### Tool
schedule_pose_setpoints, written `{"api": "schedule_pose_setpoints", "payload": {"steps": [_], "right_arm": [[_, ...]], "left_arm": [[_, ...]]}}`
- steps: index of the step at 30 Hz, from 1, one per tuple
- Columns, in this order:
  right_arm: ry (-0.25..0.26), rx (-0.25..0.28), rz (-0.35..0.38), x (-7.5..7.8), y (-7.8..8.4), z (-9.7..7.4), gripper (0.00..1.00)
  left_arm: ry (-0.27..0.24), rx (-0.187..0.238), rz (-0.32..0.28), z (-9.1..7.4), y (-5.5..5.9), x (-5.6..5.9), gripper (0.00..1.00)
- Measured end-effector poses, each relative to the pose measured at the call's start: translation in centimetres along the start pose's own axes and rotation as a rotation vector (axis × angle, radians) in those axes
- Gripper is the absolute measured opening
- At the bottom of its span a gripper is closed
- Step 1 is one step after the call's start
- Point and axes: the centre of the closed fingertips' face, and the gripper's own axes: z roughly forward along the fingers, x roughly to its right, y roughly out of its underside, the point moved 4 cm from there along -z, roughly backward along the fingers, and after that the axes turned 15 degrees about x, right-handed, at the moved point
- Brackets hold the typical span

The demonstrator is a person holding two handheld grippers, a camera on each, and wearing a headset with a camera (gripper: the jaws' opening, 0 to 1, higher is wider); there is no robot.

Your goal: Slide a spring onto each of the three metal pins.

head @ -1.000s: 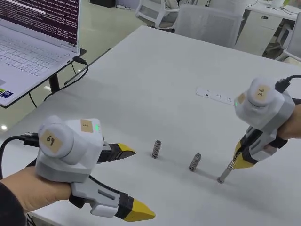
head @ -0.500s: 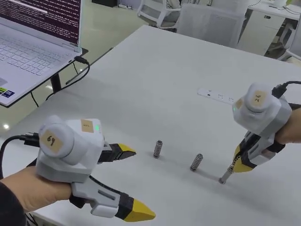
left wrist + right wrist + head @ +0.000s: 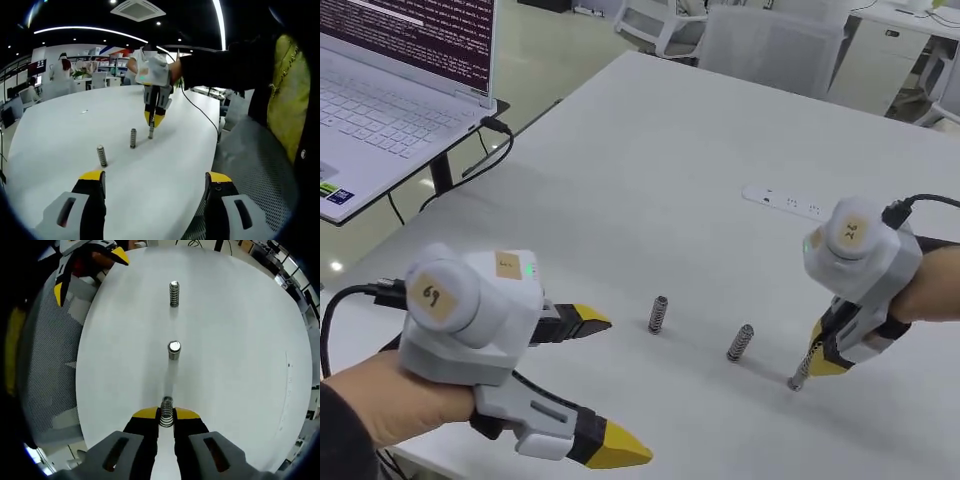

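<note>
Two metal pins stand upright on the white table [image 3: 650, 170], one on the left [image 3: 658, 314] [image 3: 102, 155] [image 3: 174, 293] and one in the middle [image 3: 740, 343] [image 3: 133, 138] [image 3: 174, 349], each with a spring coiled around it. My right gripper [image 3: 826, 358] [image 3: 167, 416] [image 3: 155, 119] is shut on a third spring [image 3: 166, 415], held low over the third pin [image 3: 801, 372] [image 3: 151, 131], which leans to the right. My left gripper [image 3: 603, 388] [image 3: 155, 180] hovers open at the table's near left with nothing between its jaws.
A laptop [image 3: 390, 90] sits on a side stand at far left, with a black cable [image 3: 470, 165] hanging by the table edge. A white power strip [image 3: 785, 203] lies behind the pins. Office chairs [image 3: 760, 45] stand beyond the table.
My right gripper has come down toward the table with the spring, closer along the third pin. The left gripper has held its place.
</note>
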Motion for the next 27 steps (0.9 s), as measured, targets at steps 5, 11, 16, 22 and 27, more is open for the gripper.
{"api": "schedule_pose_setpoints", "payload": {"steps": [5, 11, 16, 22, 27], "right_arm": [[0.013, -0.003, 0.003, 0.5, 0.4, 0.8, 0.08], [0.022, -0.007, 0.005, 1.0, 0.6, 1.4, 0.08], [0.025, -0.005, 0.015, 1.2, 0.7, 1.6, 0.08], [0.028, -0.012, 0.013, 1.1, 0.9, 1.8, 0.08], [0.032, -0.003, 0.02, 1.2, 0.8, 1.8, 0.09]], "left_arm": [[0.0, 0.0, 0.0, 0.0, -0.1, -0.1, 0.78], [0.0, -0.002, 0.0, 0.0, -0.1, -0.2, 0.78], [0.0, -0.001, -0.001, 0.0, -0.1, -0.2, 0.77], [-0.003, -0.001, -0.001, -0.1, -0.2, -0.3, 0.77], [-0.001, -0.001, -0.001, -0.1, -0.2, -0.3, 0.77]]}}
